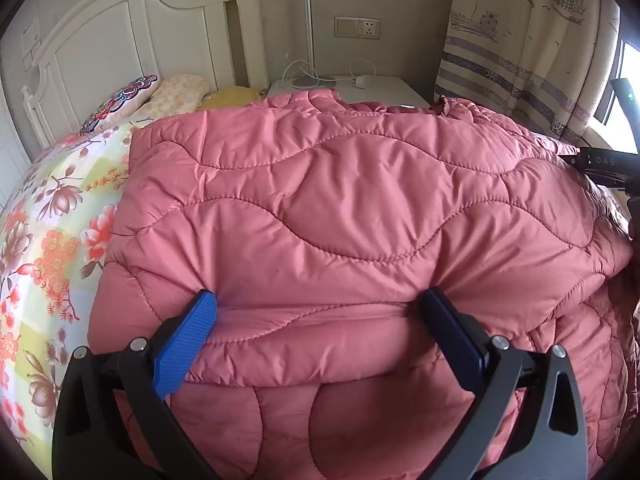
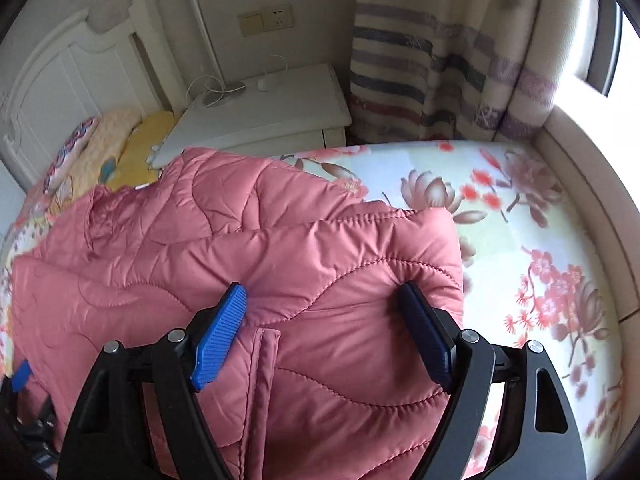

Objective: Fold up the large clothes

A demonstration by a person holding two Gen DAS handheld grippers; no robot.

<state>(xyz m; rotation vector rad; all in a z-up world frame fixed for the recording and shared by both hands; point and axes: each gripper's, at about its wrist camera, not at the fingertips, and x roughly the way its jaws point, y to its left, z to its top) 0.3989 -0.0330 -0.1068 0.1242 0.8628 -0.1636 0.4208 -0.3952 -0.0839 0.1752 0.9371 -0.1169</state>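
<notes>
- We are holding our left gripper (image 1: 320,308) with its jaws spread wide, a thick fold of the pink quilted jacket (image 1: 352,216) bulging between the blue pads (image 1: 182,344); the tips are pressing into the padding, but we cannot tell whether they are actually pinching it.
- We are keeping our right gripper (image 2: 322,300) just as wide, its jaws straddling the folded corner of the same jacket (image 2: 280,248), with a seamed edge strip running down between the fingers.
- In the right wrist view the left gripper's blue pad is peeking in at the lower left edge, beside the jacket.
- The jacket is lying on the bed, folded over itself, covering most of the floral bedsheet (image 2: 520,216), which is showing on both sides of it.
- Beyond the jacket, pillows (image 1: 160,96) are resting against the white headboard (image 1: 120,36).
- A white nightstand (image 2: 272,116) is standing beside the bed, carrying a lamp base and a white cable.
- A striped curtain (image 2: 432,68) with sailboat prints is hanging by the window, near a wall socket (image 1: 357,28).
</notes>
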